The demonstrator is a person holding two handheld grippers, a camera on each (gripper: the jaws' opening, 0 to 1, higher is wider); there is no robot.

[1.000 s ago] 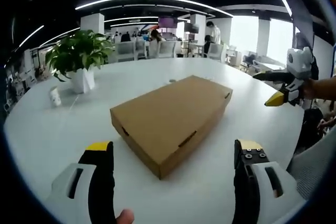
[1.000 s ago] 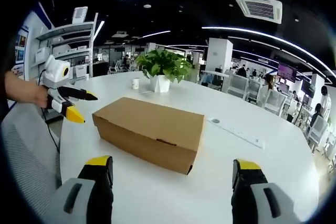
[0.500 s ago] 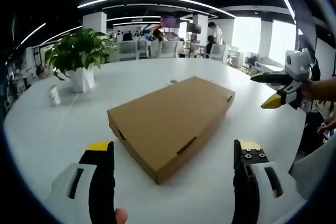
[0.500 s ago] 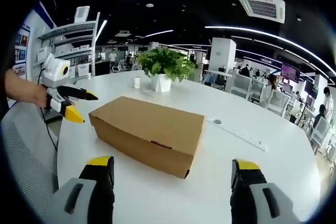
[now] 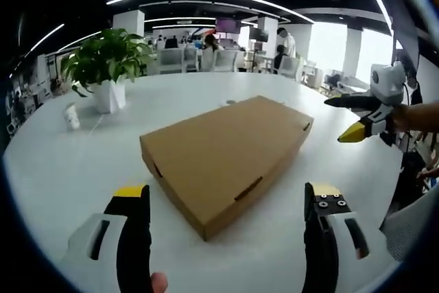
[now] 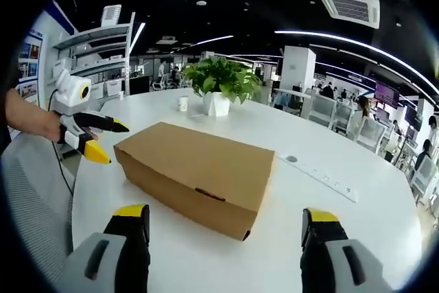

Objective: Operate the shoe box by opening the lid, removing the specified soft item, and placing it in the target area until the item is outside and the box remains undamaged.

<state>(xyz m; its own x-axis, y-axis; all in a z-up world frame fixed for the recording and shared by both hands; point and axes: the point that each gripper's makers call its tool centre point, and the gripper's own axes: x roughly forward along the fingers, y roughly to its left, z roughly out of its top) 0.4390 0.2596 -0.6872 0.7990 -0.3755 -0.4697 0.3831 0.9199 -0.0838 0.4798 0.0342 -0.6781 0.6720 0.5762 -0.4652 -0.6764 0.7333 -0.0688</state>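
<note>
I find a large round white table [image 5: 62, 169] occupying most of both views, set in an open office with chairs and ceiling strip lights behind it. On it lies the shoe box [image 5: 226, 152], a plain brown cardboard carton with its lid shut flat; in the right gripper view the same box [image 6: 199, 173] sits near the table's middle, one corner turned toward my camera. I see slot tabs along its front edge. The soft item is not visible to me; I cannot tell what the closed box holds.

Beyond the box stands a potted plant [image 5: 103, 66] in a white pot, well apart from the carton, with a small white cup [image 5: 70, 116] beside it. In the right gripper view a white power strip [image 6: 322, 178] lies flat on the table past the box's far end.

My left gripper [image 5: 226, 217] hangs just short of the box's near corner, jaws spread wide, nothing between them. Seen from the right gripper view, it [image 6: 99, 138] sits off the box's left end, held by a hand [image 6: 38, 123], yellow tips parted.

My right gripper [image 6: 223, 228] is likewise wide apart and empty, near the box's long side without touching. From the left gripper view it [image 5: 353, 116] hovers beside the box's far right corner, apart from it.
</note>
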